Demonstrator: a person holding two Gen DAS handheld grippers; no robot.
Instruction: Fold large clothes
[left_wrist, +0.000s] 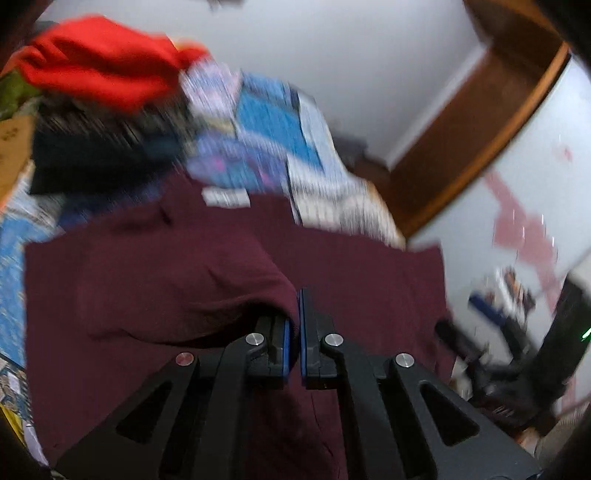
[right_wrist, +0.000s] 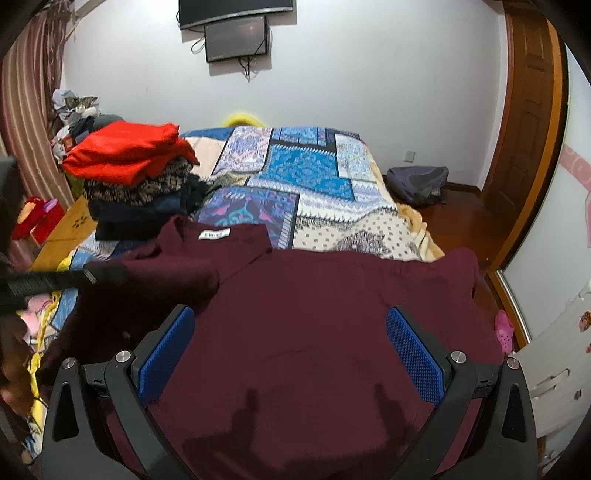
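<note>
One maroon shirt (right_wrist: 314, 332) lies spread across the bed (right_wrist: 314, 177), collar w/ white label (right_wrist: 214, 234) toward a clothes stack (right_wrist: 136, 181) at far left. Right gripper (right_wrist: 291, 354) hovers over the shirt's middle, jaws spread wide, nothing between. Left gripper (left_wrist: 298, 325), pressed together, pinches a shirt fold; that view is blurred.

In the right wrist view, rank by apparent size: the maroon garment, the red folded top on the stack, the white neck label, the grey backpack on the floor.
Largest to smallest, as they look:
1. maroon garment, though it is nearest the camera
2. red folded top
3. grey backpack, farther away, so true size unsure
4. white neck label
</note>
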